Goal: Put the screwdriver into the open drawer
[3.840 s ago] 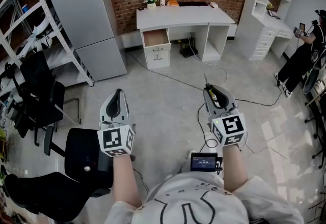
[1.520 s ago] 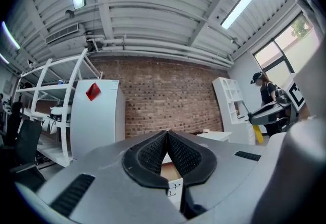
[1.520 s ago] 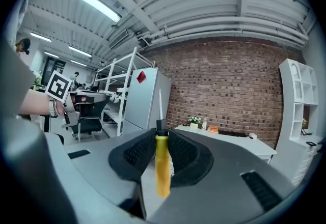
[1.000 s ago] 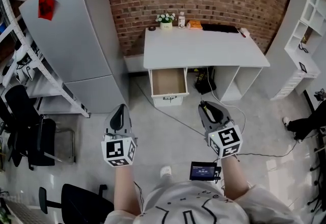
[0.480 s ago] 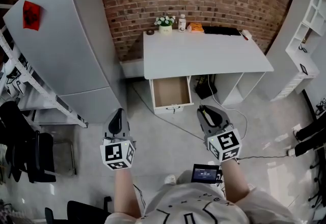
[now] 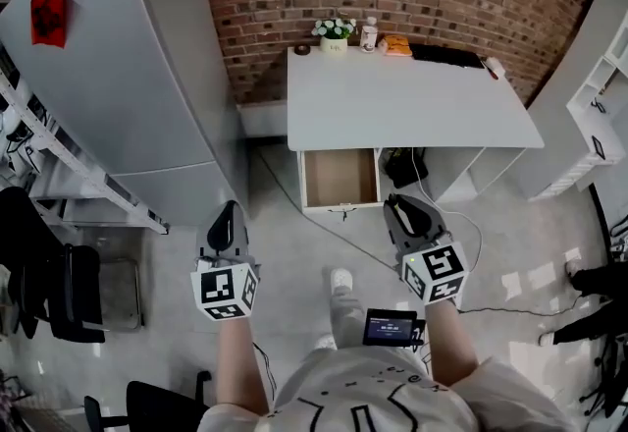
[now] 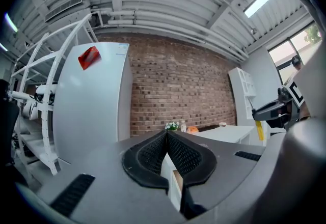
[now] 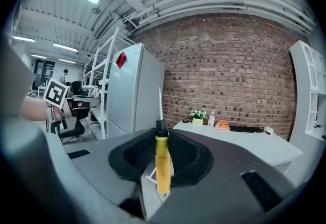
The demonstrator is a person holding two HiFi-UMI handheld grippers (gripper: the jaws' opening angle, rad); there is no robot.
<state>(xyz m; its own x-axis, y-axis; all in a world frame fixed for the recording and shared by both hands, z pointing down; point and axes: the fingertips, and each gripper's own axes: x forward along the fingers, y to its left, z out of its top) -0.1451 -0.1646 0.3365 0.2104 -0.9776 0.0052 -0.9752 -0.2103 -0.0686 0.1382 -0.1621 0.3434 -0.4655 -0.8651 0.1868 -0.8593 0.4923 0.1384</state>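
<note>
The screwdriver [image 8: 163,164] has a yellow handle and a thin metal shaft that points up. My right gripper [image 8: 162,134] is shut on its handle. In the head view that gripper [image 6: 400,206] hovers over the floor just right of the open drawer [image 6: 340,178], whose brown inside is bare. The drawer sticks out from under the white desk [image 6: 412,111]. My left gripper [image 6: 228,209] hangs to the drawer's left, in front of the fridge. Its pads [image 7: 158,151] meet at the tips and hold nothing.
A grey fridge [image 6: 118,77] stands left of the desk. On the desk's far edge are a flower pot [image 6: 334,30], a bottle [image 6: 369,32] and a dark keyboard [image 6: 446,55]. A cable [image 6: 294,214] runs across the floor. White shelving [image 6: 589,116] stands at right, a black chair [image 6: 44,273] at left.
The desk and open drawer have come nearer and lower in the head view as the person walked toward them. Both grippers moved forward together. The screwdriver stays gripped.
</note>
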